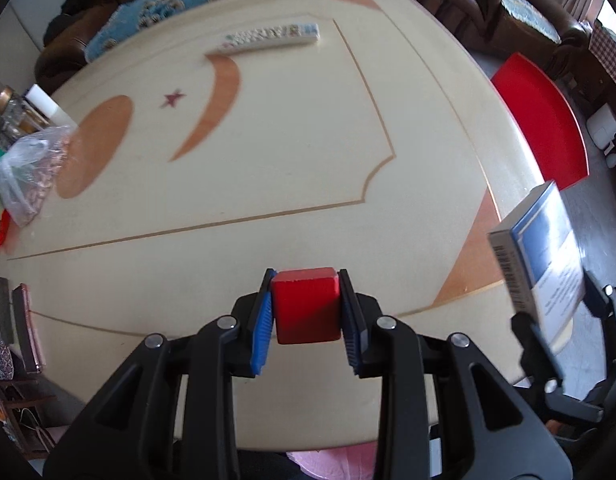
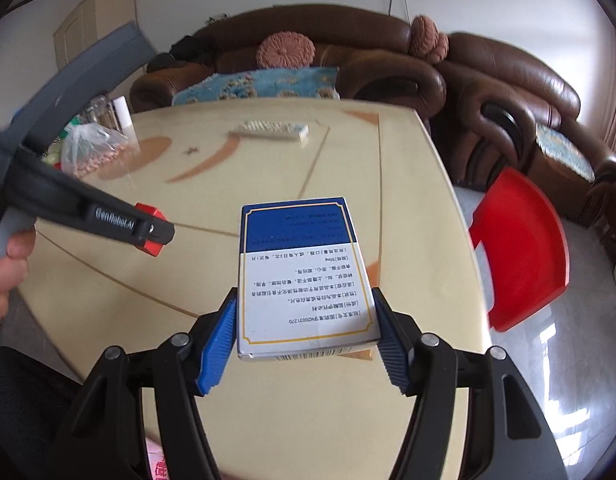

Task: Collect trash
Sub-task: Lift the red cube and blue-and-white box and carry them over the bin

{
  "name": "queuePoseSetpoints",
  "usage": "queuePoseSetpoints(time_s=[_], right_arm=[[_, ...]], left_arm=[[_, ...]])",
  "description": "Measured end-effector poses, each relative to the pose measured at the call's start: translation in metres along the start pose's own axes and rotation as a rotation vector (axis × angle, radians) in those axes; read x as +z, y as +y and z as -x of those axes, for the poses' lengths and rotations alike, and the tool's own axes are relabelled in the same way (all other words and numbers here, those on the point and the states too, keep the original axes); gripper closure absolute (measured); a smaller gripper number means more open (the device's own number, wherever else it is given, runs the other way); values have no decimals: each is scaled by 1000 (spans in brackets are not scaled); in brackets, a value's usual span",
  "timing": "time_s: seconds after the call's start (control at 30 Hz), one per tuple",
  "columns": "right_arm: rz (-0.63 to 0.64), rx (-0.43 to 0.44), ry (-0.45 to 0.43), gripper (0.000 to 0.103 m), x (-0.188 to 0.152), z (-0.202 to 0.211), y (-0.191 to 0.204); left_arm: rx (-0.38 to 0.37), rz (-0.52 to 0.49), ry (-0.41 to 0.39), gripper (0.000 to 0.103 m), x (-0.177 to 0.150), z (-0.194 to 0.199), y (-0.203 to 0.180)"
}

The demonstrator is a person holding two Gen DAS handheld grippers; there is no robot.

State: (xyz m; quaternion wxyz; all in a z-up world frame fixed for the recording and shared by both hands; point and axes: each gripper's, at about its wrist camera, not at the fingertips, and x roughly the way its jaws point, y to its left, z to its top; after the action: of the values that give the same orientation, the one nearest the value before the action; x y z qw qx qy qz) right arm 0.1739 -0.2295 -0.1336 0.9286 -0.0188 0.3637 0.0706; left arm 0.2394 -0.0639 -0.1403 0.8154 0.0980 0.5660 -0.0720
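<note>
My left gripper [image 1: 305,286] is shut on a red block [image 1: 306,305] and holds it above the near part of the cream table [image 1: 267,184]. It also shows in the right wrist view [image 2: 157,236], with the red block [image 2: 149,210] between its tips. My right gripper [image 2: 305,300] is shut on a blue and white medicine box [image 2: 303,276], held over the table's right side. That box [image 1: 544,256] shows at the right in the left wrist view. A red bin [image 2: 524,248] stands on the floor right of the table; it also shows in the left wrist view [image 1: 544,120].
A white remote [image 1: 267,38] lies at the table's far side. A plastic bag of nuts [image 1: 31,168], jars and a white bottle [image 1: 47,108] crowd the left edge. A pink phone [image 1: 25,328] lies at the near left. Brown sofas [image 2: 348,60] stand behind.
</note>
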Motion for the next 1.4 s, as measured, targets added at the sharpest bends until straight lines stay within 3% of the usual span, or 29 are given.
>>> queuePoseSetpoints(time_s=[0.17, 0.6, 0.93, 1.4], right_arm=[[40, -6, -68, 42, 13, 45, 19], [92, 24, -171, 42, 6, 151, 66], [128, 18, -203, 42, -18, 208, 89], [124, 20, -142, 41, -60, 221, 97]], left_arm=[[28, 2, -101, 73, -1, 46, 4], [56, -42, -317, 73, -92, 141, 5], [49, -75, -356, 73, -142, 164, -2], [24, -88, -322, 73, -185, 156, -6]])
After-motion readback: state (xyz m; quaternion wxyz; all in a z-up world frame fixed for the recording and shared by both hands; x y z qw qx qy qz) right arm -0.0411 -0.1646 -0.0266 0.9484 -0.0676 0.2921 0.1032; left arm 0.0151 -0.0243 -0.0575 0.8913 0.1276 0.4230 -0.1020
